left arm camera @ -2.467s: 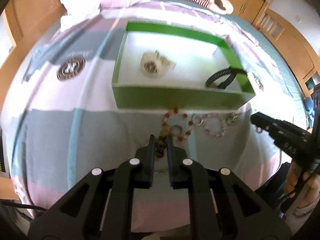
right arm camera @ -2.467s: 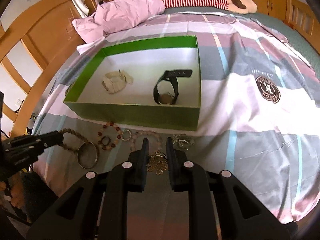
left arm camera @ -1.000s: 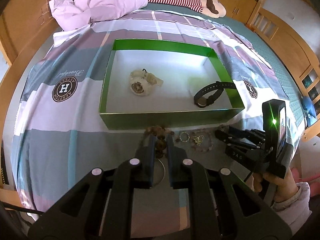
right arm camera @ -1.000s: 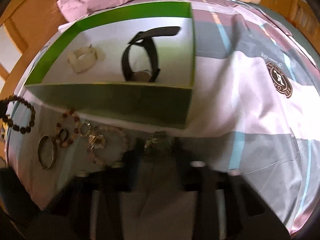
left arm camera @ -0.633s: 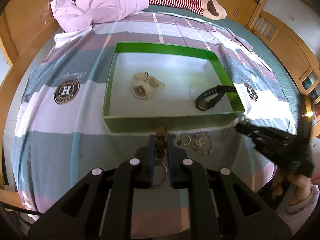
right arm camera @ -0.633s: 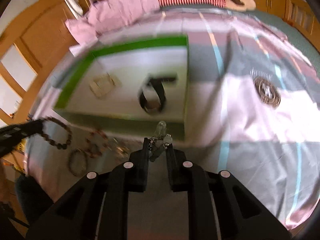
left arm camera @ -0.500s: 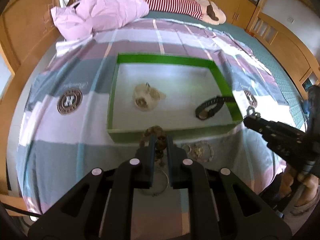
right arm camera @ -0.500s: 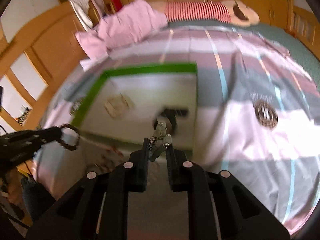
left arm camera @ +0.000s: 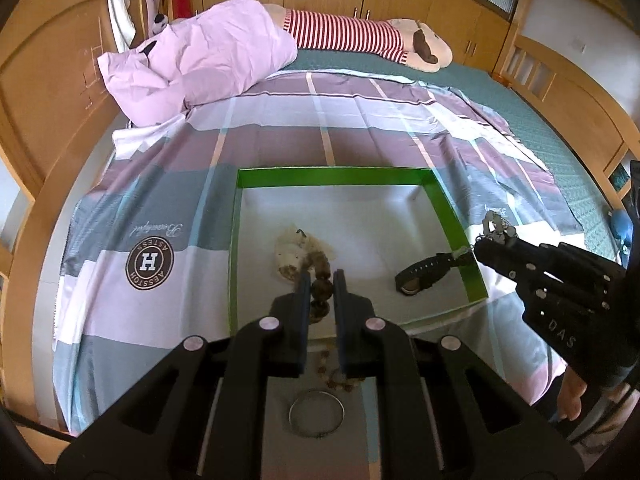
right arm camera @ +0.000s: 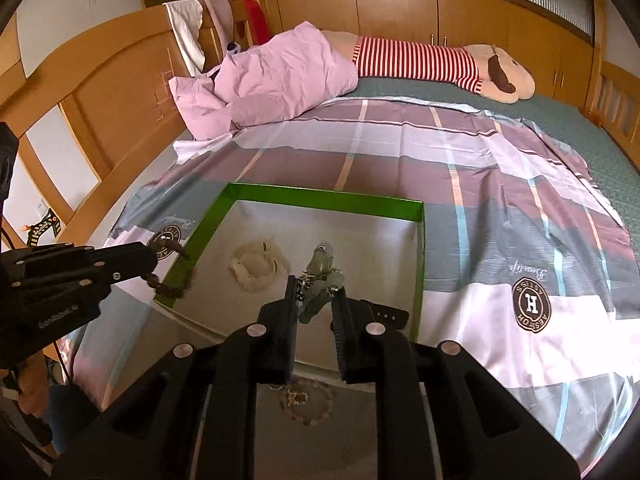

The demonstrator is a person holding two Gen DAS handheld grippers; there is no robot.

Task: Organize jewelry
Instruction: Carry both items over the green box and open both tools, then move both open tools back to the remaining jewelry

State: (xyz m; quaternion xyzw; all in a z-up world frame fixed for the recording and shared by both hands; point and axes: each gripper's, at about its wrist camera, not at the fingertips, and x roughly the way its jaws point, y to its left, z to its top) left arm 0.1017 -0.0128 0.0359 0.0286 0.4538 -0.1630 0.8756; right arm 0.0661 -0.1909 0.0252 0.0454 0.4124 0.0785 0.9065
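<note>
A green box [left arm camera: 336, 175] with a white floor lies on the bed; it also shows in the right wrist view [right arm camera: 324, 195]. In it lie a cream bracelet [left arm camera: 289, 255] [right arm camera: 256, 266] and a black watch [left arm camera: 426, 274]. My left gripper [left arm camera: 320, 289] is shut on a brown bead bracelet [left arm camera: 321, 292], held above the box's near wall. My right gripper [right arm camera: 315, 294] is shut on a pale green stone piece with a chain [right arm camera: 320, 280], held over the box's near right part.
A metal bangle [left arm camera: 317, 412] and loose beads [left arm camera: 338, 380] lie on the plaid sheet in front of the box. A pink bead bracelet with a gold charm [right arm camera: 306, 402] lies there too. A pink pillow [left arm camera: 200, 64] and a striped plush [left arm camera: 360, 38] lie at the bed's far end.
Both grippers have lifted their jewelry off the sheet and moved up and forward over the box. The views have tilted up toward the far end of the bed.
</note>
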